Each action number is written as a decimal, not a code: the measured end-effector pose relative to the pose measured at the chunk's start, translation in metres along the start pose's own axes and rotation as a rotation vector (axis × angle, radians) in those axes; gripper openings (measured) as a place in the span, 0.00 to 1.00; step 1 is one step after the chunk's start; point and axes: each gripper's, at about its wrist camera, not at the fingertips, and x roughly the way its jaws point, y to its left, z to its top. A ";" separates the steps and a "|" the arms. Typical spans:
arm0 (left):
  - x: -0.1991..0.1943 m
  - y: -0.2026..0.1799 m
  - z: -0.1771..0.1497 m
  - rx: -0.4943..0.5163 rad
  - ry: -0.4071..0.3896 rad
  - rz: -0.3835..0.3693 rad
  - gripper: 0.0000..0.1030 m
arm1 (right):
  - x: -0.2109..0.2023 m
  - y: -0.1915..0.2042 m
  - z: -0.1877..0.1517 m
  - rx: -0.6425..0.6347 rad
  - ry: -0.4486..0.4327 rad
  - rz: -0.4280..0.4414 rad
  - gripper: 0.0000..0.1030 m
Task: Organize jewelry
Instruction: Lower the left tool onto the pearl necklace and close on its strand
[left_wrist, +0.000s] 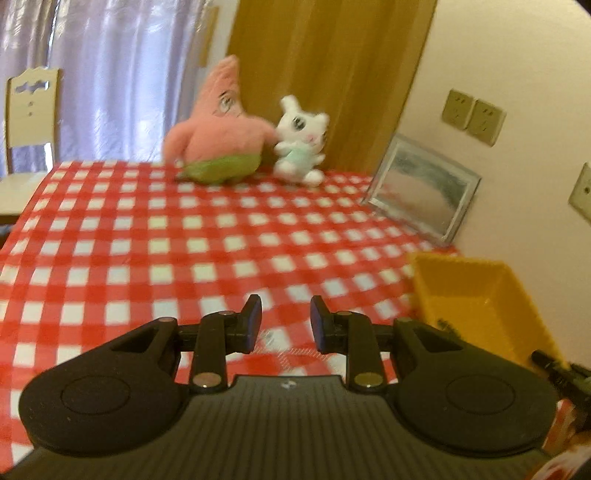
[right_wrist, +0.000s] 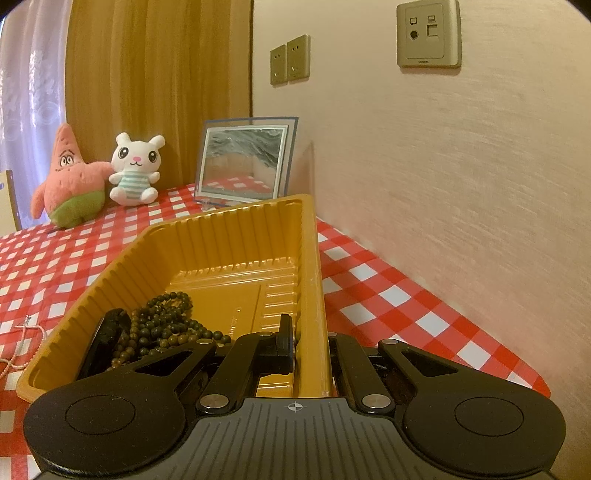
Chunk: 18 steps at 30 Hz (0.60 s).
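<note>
Yellow tray (right_wrist: 207, 266) getting pinned by right hand-held gripper (right_wrist: 310, 347), steadying it; left hand-held gripper (left_wrist: 286, 325) hovering empty, narrow gap.

2 plush toys (right_wrist: 74, 181), 1 yellow tray (right_wrist: 236, 236), 1 framed pic (right_wrist: 243, 162), 3 wall plates (right_wrist: 428, 33), 1 bead strand (right_wrist: 166, 325), 1 chair (left_wrist: 31, 114).

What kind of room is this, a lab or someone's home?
Most likely a home, perhaps a dining corner: a red checked tablecloth covers the table, two plush toys, a pink star and a white bunny, sit by curtains, and a dining chair stands nearby.
</note>
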 end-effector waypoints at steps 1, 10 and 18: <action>0.003 0.002 -0.005 0.002 0.017 0.005 0.23 | 0.000 0.000 0.000 0.000 0.000 0.000 0.04; 0.039 -0.026 -0.043 0.135 0.124 0.031 0.23 | 0.001 0.001 -0.001 -0.006 0.003 -0.005 0.04; 0.071 -0.044 -0.059 0.226 0.180 0.090 0.18 | 0.001 0.002 -0.001 -0.006 0.003 -0.005 0.04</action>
